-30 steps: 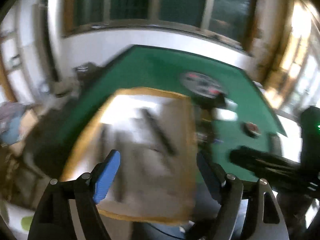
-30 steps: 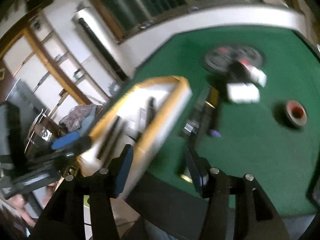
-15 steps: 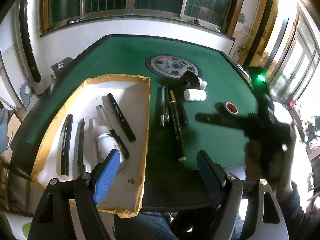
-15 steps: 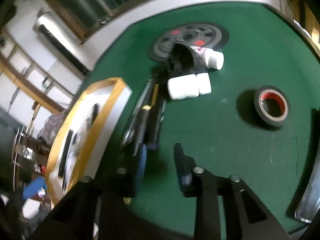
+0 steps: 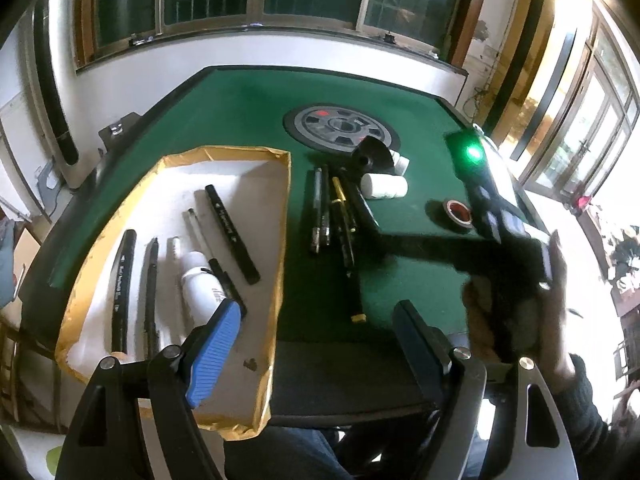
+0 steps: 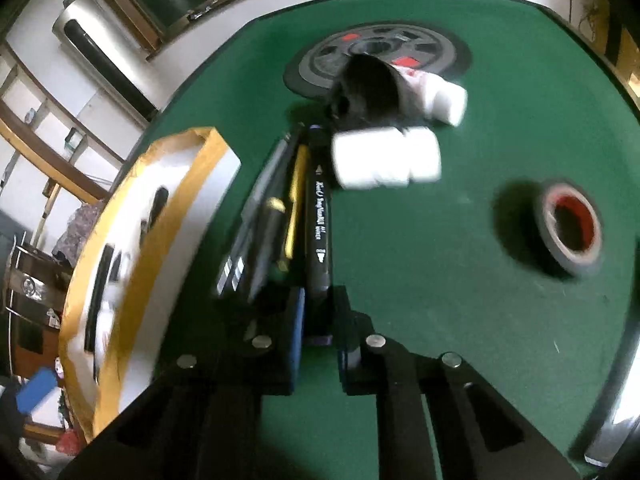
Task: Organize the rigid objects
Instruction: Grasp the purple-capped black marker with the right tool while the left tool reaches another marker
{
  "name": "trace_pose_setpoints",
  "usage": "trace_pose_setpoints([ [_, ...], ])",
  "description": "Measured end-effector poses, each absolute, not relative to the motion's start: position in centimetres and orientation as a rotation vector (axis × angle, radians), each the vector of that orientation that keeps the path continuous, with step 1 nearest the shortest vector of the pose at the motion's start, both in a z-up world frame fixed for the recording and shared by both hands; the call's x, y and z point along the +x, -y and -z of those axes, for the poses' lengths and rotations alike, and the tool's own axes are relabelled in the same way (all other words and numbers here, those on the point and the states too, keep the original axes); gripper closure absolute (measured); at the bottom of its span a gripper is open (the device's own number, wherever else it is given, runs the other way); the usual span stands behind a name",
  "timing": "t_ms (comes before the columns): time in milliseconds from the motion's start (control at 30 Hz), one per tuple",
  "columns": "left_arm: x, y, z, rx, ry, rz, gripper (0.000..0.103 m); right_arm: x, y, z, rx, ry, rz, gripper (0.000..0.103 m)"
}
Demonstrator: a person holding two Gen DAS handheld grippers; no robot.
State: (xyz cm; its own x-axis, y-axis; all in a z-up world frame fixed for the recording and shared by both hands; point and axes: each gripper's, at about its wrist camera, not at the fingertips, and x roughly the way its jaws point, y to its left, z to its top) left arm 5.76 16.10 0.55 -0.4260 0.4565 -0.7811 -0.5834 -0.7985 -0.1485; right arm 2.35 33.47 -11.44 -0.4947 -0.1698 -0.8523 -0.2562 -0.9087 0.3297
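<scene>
A shallow white tray with a yellow rim [image 5: 280, 264] sits on the left of the green table; it also shows in the right wrist view [image 6: 120, 264]. It holds several black markers and a white bottle [image 5: 198, 288]. A row of pens lies right of the tray. My right gripper [image 6: 320, 300] has its jaws close around the near end of a black marker [image 6: 320, 216] in that row. My left gripper [image 5: 316, 344] is open and empty above the table's near edge, over the tray's right side.
A white bottle [image 6: 384, 158] lies beyond the pens, with a black funnel-like object [image 6: 368, 92] and another white bottle [image 6: 444, 98] behind it. A black tape roll with a red core [image 6: 568, 228] lies at the right. A round grey disc [image 5: 340, 126] sits mid-table.
My right gripper has swung from above the tray down to the row of pens and narrowed around the black marker. The left wrist view has steadied over the tray.
</scene>
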Motion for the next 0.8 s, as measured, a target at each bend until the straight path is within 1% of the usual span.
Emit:
trace_pose_setpoints([
  [67,5.7,-16.5,-0.4,-1.163,-0.196,-2.211,0.021,4.1,-33.7,11.4,-1.573,-0.636,-2.598,0.090],
  [200,5.6,-17.6,-0.2,-1.170,-0.212,-2.187,0.021,7.9,-34.0,11.3,-1.609,-0.533,-2.637,0.090],
  [333,5.5,-18.9,-0.1,-1.168,-0.242,-2.164,0.021,10.6,-35.3,11.2,-1.622,-0.553,-2.638,0.089],
  [367,5.4,-19.4,0.0,-1.171,-0.261,-2.160,0.021,10.7,-35.4,11.1,-1.609,-0.556,-2.638,0.087],
  [433,5.0,-20.4,0.3,-1.191,-0.293,-2.136,0.021,10.6,-35.8,10.7,-1.573,-0.590,-2.657,0.071],
  [500,4.0,-21.5,0.7,-1.223,-0.300,-2.095,0.022,10.2,-35.9,10.2,-1.531,-0.610,-2.681,0.068],
  [600,2.5,-23.3,1.4,-1.270,-0.329,-2.071,0.029,8.9,-35.6,10.0,-1.500,-0.600,-2.702,0.068],
  [667,1.6,-24.2,2.0,-1.302,-0.331,-2.052,0.039,8.1,-35.2,10.5,-1.491,-0.578,-2.687,0.068],
  [700,1.0,-25.0,2.5,-1.327,-0.350,-2.041,0.041,7.8,-35.1,10.8,-1.492,-0.574,-2.689,0.070],
  [733,0.7,-25.5,3.0,-1.342,-0.371,-2.037,0.048,7.6,-34.9,11.2,-1.492,-0.560,-2.683,0.076],
  [767,0.3,-26.1,3.6,-1.363,-0.390,-2.032,0.056,7.6,-34.8,11.3,-1.466,-0.538,-2.676,0.080],
  [800,0.1,-26.5,4.0,-1.379,-0.400,-2.025,0.059,7.7,-34.7,11.3,-1.454,-0.520,-2.660,0.085],
])
